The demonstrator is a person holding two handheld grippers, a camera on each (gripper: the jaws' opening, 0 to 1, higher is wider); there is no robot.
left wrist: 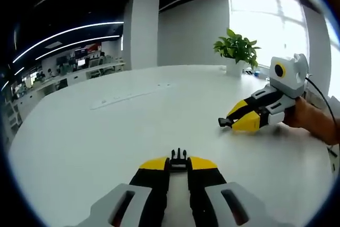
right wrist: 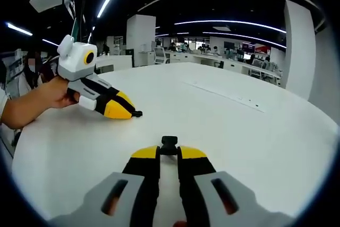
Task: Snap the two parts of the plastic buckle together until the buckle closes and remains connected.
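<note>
Left gripper [left wrist: 178,164]: seen from behind in the left gripper view, jaws drawn close together and clenched on the pronged buckle part [left wrist: 179,157], whose black prongs stick out past the yellow tips.
Same gripper from outside: in the right gripper view it [right wrist: 133,113] enters from the left, held by a hand [right wrist: 57,93], its tip low at the table surface – a small black piece [right wrist: 137,114] is seen at the nose.
Right gripper [right wrist: 169,152]: jaws nearly closed, grasping the socket buckle part [right wrist: 169,144], a short black block held just above the table.
Same gripper from outside: in the left gripper view it [left wrist: 232,122] comes in from the right, held by a hand [left wrist: 311,118], with a black bit [left wrist: 225,123] at its tip.
Buckle: in two halves, one in each gripper, well apart – not joined.
Table [left wrist: 106,131]: white, broad and rounded, with a flush strip set into it [left wrist: 130,96].
Potted plant [left wrist: 237,51]: on the far edge of the table by the bright window, seen in the left gripper view.
Office desks [right wrist: 223,62]: rows behind the table under long ceiling lights, seen in the right gripper view.
</note>
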